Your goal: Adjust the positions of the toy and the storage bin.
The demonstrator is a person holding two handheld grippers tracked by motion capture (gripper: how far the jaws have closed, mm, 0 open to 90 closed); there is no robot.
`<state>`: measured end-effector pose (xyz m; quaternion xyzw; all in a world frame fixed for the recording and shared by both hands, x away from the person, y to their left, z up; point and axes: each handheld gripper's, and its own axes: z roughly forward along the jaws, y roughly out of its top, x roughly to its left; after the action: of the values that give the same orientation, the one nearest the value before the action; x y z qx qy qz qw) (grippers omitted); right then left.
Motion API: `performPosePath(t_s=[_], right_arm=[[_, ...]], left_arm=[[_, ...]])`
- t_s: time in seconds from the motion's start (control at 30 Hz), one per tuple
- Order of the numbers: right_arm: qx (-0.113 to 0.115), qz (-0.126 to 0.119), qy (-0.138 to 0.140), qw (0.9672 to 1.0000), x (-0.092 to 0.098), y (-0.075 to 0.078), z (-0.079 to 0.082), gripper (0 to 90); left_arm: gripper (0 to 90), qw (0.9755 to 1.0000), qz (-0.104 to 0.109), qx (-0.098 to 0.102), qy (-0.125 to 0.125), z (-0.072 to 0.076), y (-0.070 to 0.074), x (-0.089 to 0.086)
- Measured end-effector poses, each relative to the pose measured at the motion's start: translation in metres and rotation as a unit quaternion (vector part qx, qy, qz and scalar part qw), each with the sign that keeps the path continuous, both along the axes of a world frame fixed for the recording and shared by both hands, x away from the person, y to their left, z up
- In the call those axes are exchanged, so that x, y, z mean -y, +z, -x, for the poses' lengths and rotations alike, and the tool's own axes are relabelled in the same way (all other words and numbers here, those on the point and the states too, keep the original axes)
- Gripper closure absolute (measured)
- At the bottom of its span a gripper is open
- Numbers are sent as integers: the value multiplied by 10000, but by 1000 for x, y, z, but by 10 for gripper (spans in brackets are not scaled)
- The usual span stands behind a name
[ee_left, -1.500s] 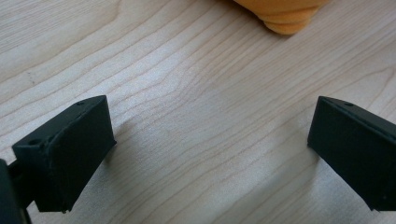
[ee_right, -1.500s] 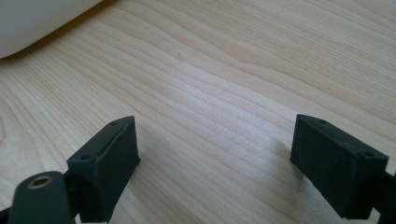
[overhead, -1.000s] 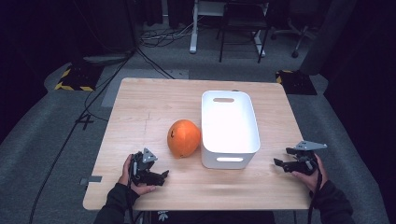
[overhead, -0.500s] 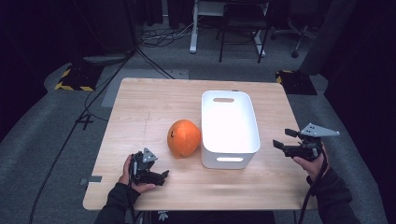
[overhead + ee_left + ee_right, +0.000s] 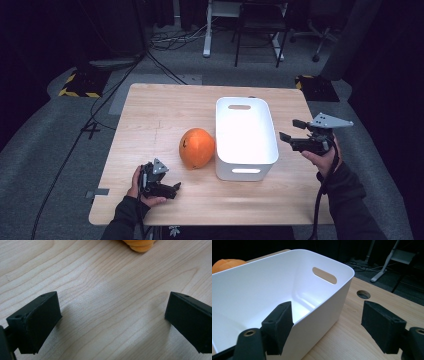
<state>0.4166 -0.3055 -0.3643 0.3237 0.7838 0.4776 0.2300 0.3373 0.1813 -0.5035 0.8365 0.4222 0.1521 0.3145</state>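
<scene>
Wood lies bare under your left gripper point(image 5: 176, 187), jaws spread wide, holding nothing; the pumpkin point(image 5: 196, 148) sits just ahead, touching the bin point(image 5: 272, 145). Your right gripper point(image 5: 289, 129) hovers beside the bin's right wall, jaws apart and empty. Straddle that rim squarely before you close.

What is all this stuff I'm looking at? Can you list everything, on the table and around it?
Table: one, light wood, centre.
Pumpkin: one, orange, mid-table, just left of the bin.
Bin: one, white, empty, right of centre.
Desk frame: one, white, on the floor behind.
Chair: one, dark, behind the table.
Hazard-striped pads: two, black and yellow, on the floor by the far corners.
Left gripper: one, black, low on the table's near edge, jaws open.
Right gripper: one, black, raised by the bin's right wall, jaws open.
</scene>
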Motion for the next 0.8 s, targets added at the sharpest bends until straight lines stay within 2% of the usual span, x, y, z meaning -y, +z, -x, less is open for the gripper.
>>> performPosePath(t_s=[0.23,0.37,0.43,0.53,0.6,0.63,0.73,0.8], right_arm=[[-129,-5,55,9999,-17,0,-12,274],[-233,124,50,9996,-28,-3,-21,310],[-258,254,-82,9993,-34,-7,-26,337],[-328,228,-239,9989,-37,-11,-33,427],[-357,392,-398,9978,-40,-15,-37,507],[-394,412,-415,9975,-41,-16,-39,538],[-501,272,-347,9978,-39,-17,-39,627],[-515,251,-354,9977,-39,-17,-38,637]], left_arm=[[5,10000,3,-1,-1,0,0,0],[5,10000,3,1,0,0,0,0],[6,10000,-3,-18,-15,0,0,0],[6,10000,27,-30,-18,0,0,1],[6,10000,18,-36,-20,0,0,1],[6,10000,17,-35,-21,0,0,1],[7,10000,-6,3,-39,0,0,1],[7,9999,23,-46,-124,1,0,2]])
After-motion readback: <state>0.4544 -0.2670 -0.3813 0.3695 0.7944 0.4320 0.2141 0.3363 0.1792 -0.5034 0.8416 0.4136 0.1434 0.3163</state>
